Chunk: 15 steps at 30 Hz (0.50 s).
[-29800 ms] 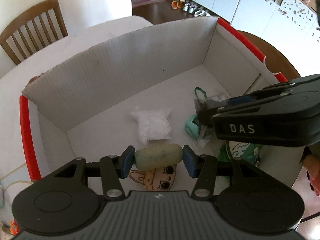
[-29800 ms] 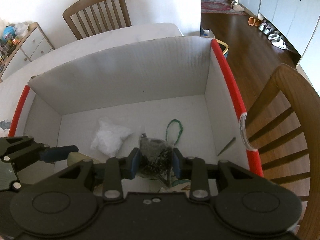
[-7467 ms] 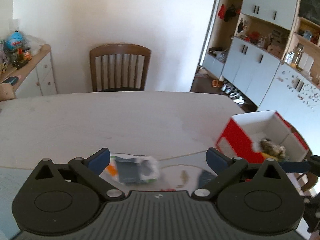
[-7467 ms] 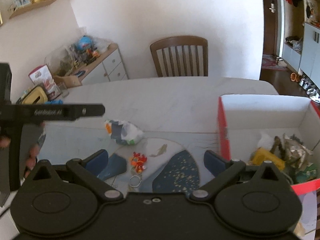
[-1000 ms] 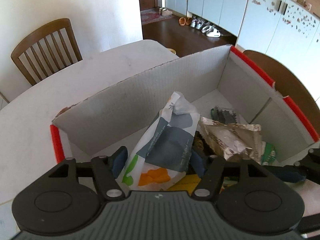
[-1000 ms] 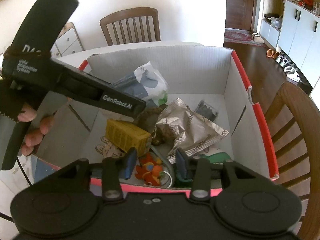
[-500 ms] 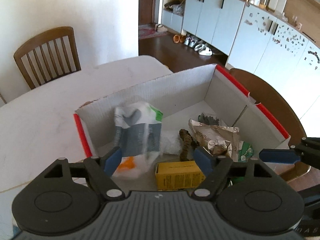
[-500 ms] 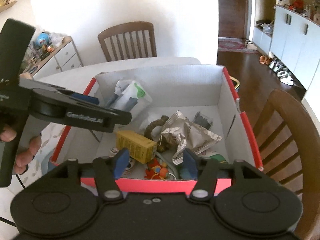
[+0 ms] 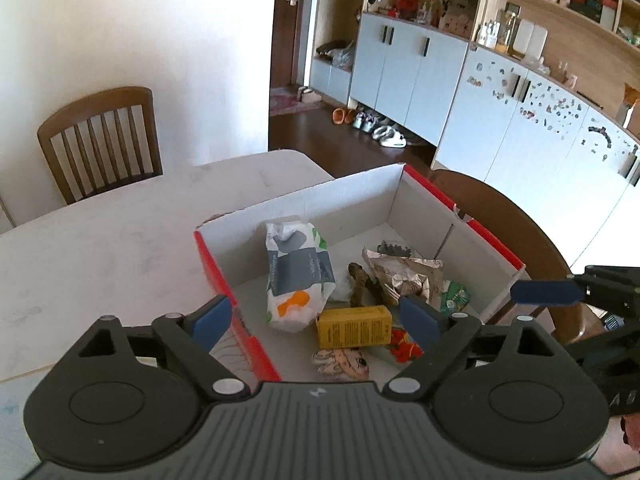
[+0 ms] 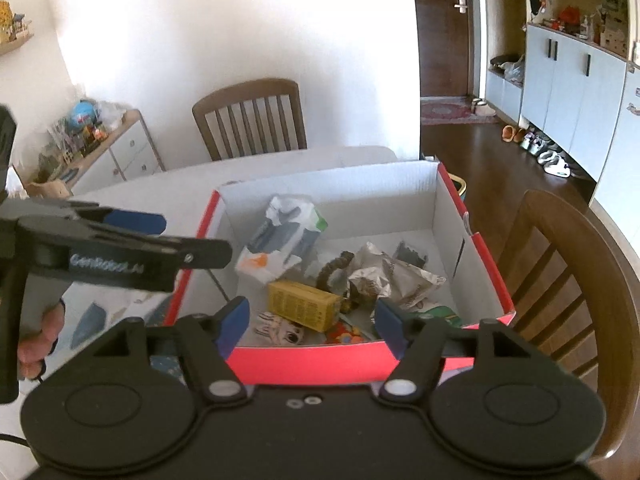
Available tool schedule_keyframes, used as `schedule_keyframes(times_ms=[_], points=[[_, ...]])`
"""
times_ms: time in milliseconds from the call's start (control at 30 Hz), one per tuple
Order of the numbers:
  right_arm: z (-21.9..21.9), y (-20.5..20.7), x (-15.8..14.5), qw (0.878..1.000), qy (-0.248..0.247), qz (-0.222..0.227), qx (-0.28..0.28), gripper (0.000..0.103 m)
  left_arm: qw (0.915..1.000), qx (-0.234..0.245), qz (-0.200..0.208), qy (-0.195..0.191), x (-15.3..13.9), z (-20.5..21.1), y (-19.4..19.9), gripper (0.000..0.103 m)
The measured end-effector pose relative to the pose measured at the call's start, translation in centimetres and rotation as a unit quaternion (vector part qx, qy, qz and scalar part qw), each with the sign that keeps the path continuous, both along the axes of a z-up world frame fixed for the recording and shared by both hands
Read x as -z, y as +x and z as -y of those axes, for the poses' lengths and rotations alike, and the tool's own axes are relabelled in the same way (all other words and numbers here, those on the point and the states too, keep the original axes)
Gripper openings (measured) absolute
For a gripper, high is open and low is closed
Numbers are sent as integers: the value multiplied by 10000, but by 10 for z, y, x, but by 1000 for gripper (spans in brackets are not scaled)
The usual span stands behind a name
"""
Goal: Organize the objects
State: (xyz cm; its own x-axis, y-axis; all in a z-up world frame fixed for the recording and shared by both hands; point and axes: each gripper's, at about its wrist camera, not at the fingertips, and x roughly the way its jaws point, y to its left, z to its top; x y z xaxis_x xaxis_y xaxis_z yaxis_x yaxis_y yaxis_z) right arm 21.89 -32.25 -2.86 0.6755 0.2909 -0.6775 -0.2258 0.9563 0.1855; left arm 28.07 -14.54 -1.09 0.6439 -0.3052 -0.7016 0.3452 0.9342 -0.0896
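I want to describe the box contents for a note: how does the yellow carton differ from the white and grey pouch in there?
The yellow carton is a stiff, flat-sided little box lying flat; the white and grey pouch is soft, crumpled and propped against the box wall. The carton is one colour; the pouch bears orange and green patches. The pouch looks bigger. Both are inside the box, ungripped.

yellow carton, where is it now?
In both wrist views the yellow carton lies inside the red box, near its front wall, between the tissue pack and foil bag.

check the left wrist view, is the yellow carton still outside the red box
No, the yellow carton lies inside the red box, beside the white packet.
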Motion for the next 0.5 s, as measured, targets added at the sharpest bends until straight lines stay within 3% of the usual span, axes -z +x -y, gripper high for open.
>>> schedule_keyframes(times_ms=[133,233,500], points=[[-6,-14,-9,9996,150,202,87,83,9999,-64,129,-45,-7,-16,-18,93],[-9,-22,-14,9991,253,284,181,90,9996,-89,253,-39,-11,-27,-29,103],[-17,-45,-20,9961,550,545,423,102,9993,-96,365,-63,-12,-53,-52,103]])
